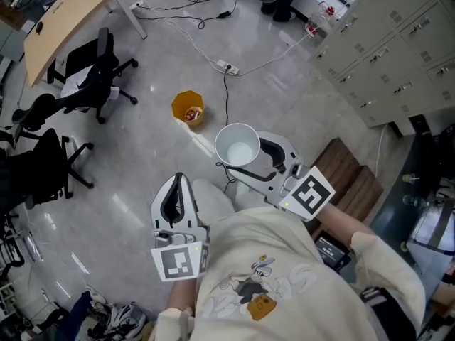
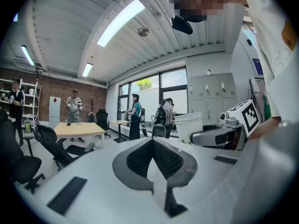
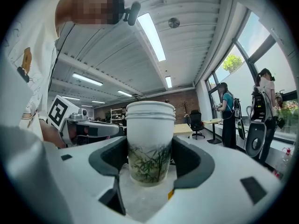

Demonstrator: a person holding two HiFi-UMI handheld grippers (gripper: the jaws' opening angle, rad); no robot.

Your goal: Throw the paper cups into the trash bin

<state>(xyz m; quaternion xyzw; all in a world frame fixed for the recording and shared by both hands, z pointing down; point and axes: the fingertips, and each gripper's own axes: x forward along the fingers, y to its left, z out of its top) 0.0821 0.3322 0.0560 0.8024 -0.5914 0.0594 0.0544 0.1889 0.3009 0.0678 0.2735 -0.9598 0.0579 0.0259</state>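
Observation:
A stack of white paper cups [image 1: 237,145] with a green bamboo print [image 3: 148,160] stands upright between the jaws of my right gripper [image 1: 245,156], which is shut on its sides. Seen from the head view, the top cup looks empty. A yellow trash bin [image 1: 188,109] with some red and white rubbish in it stands on the grey floor, ahead and to the left of the cups. My left gripper [image 1: 178,185] is held lower and to the left, its jaws closed together with nothing in them [image 2: 156,157].
Black office chairs [image 1: 85,77] and a wooden table [image 1: 64,13] stand at the left. A power strip [image 1: 229,67] and cables lie on the floor beyond the bin. Grey cabinets [image 1: 398,41] line the right. Several people stand by far windows [image 2: 135,115].

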